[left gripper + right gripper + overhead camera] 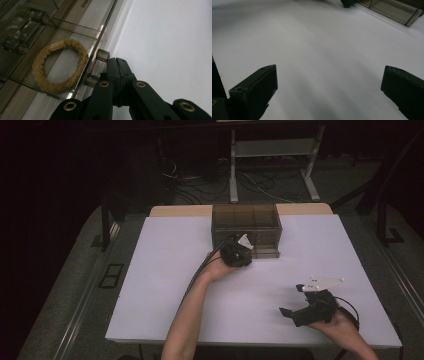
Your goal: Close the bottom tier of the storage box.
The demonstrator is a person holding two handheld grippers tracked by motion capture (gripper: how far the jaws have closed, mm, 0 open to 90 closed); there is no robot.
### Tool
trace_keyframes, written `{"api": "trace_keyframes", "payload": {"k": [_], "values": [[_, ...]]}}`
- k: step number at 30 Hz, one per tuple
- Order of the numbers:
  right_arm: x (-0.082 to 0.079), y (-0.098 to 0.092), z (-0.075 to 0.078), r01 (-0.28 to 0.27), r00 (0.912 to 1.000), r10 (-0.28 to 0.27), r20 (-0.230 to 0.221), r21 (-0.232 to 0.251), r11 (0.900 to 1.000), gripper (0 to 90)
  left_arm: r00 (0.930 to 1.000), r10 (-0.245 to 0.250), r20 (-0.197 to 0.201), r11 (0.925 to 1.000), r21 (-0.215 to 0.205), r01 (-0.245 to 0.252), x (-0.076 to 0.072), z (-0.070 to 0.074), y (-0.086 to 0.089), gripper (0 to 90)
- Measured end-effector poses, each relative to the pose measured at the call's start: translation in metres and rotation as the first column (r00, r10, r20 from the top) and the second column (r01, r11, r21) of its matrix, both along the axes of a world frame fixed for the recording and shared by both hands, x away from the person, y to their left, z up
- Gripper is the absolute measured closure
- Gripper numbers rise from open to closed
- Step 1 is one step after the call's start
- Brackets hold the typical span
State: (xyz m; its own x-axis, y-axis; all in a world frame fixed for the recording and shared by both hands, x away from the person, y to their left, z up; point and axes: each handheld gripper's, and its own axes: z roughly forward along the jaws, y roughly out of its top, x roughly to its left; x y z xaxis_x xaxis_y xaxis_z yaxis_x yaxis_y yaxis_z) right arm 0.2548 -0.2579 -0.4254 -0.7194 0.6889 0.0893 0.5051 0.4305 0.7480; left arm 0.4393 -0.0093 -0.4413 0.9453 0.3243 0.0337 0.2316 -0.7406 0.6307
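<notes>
A smoky clear drawer box (pixel 245 222) stands at the far middle of the white table (pixel 165 285). In the left gripper view, a tan braided ring (pixel 40 75) lies inside one drawer, seen through the clear walls. My left gripper (pixel 117 61) is shut, its jaws pressed flat together right against the drawer front's clear handle posts (pixel 102 55); I cannot tell whether the handle is pinched between them. From above, the left gripper (pixel 240 251) sits at the box's lower front. My right gripper (pixel 291 299) stands open above the bare table near the front right, and the right gripper (pixel 329 85) has nothing between its fingers.
The lowest drawer (pixel 266 253) sticks out a little from the box front. The table's wooden far edge (pixel 180 210) shows behind the box. Beyond it are a metal stand (pixel 272 150) and floor cables (pixel 200 185) in the dark.
</notes>
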Motion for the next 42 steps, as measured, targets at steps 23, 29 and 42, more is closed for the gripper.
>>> {"api": "trace_keyframes", "payload": {"k": [23, 29, 42], "values": [[0.0, 0.0, 0.0, 0.001, 1.0, -0.001, 0.0, 0.001, 1.0, 0.1, 0.9974, 0.069, 0.019, 0.9965, -0.048, -0.068, 0.009, -0.005, 0.004, 88.7], [0.0, 0.0, 0.0, 0.001, 1.0, -0.001, 0.001, 0.0, 1.0, 0.1, 0.9964, 0.079, 0.032, 0.996, -0.044, -0.078, 0.01, -0.004, 0.005, 88.7], [0.0, 0.0, 0.0, -0.002, 1.0, 0.002, -0.001, -0.001, 1.0, 0.1, 0.9907, 0.128, 0.045, 0.9901, -0.063, -0.125, 0.012, -0.006, 0.004, 88.7]]}}
